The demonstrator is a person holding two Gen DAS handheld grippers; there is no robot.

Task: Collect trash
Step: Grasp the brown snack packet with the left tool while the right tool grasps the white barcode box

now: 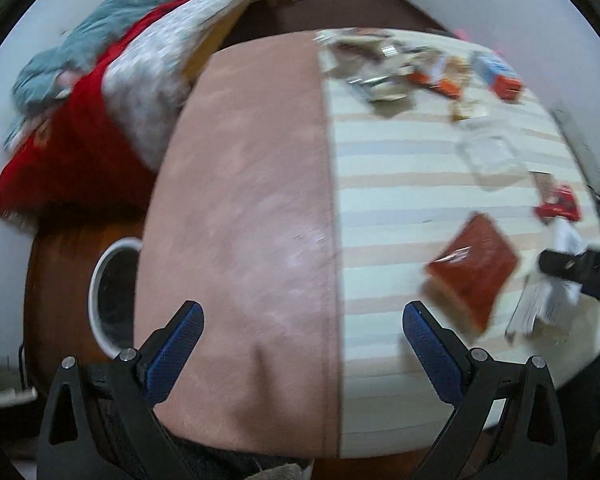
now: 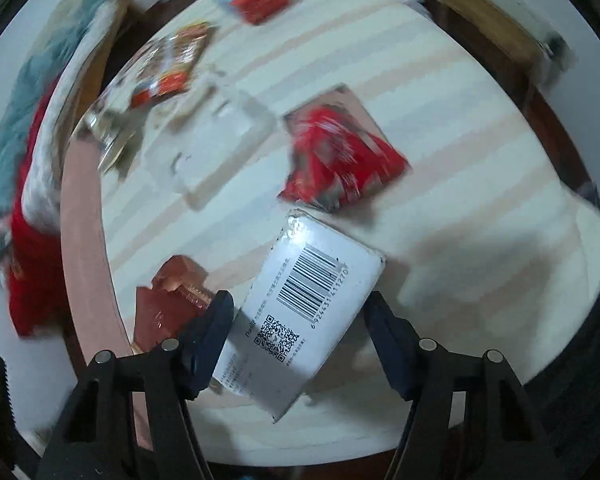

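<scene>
**Trash collection: two-view inspection at the bed**

Only the left wrist view showed the white-rimmed bin on the floor beside the bed, just left of the pink blanket. The left gripper hung over that blanket, jaws wide apart and holding nothing.

Only the right wrist view showed the barcode and QR code on a white packet. The right gripper was angled down at the striped sheet, its fingers on either side of the packet; whether both fingers touched it could not be told. A red wrapper lay just beyond the packet, a clear plastic tray further left. Both views were blurred
</scene>
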